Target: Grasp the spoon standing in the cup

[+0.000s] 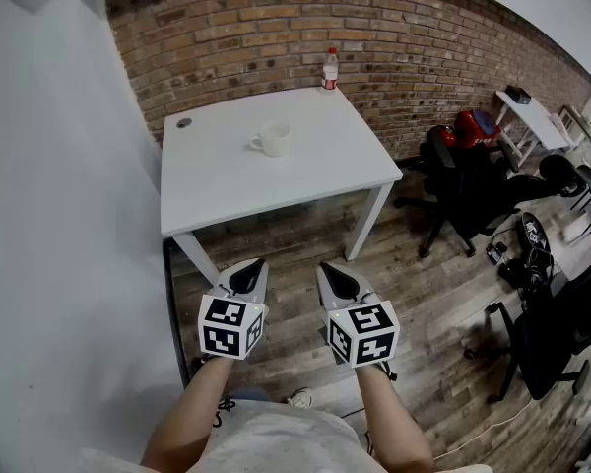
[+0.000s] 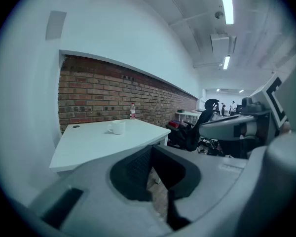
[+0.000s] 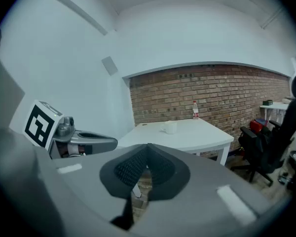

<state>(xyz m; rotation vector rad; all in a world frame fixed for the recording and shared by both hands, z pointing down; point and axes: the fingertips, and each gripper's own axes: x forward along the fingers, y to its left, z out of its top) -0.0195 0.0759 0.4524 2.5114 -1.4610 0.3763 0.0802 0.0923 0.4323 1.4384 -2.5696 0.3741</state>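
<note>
A white cup [image 1: 273, 138] with a handle stands near the middle of the white table [image 1: 227, 190]; it also shows small in the left gripper view [image 2: 117, 127] and the right gripper view [image 3: 170, 127]. No spoon can be made out in it at this distance. My left gripper [image 1: 248, 270] and right gripper [image 1: 336, 272] are held side by side over the wooden floor, short of the table's near edge and well away from the cup. Both are shut with nothing between the jaws, the left gripper [image 2: 152, 150] and the right gripper [image 3: 147, 147] alike.
A plastic bottle [image 1: 330, 69] with a red label stands at the table's far edge by the brick wall. A dark round grommet [image 1: 184, 122] sits at the far left corner. Black office chairs [image 1: 463, 190] and clutter fill the floor to the right. A white wall runs along the left.
</note>
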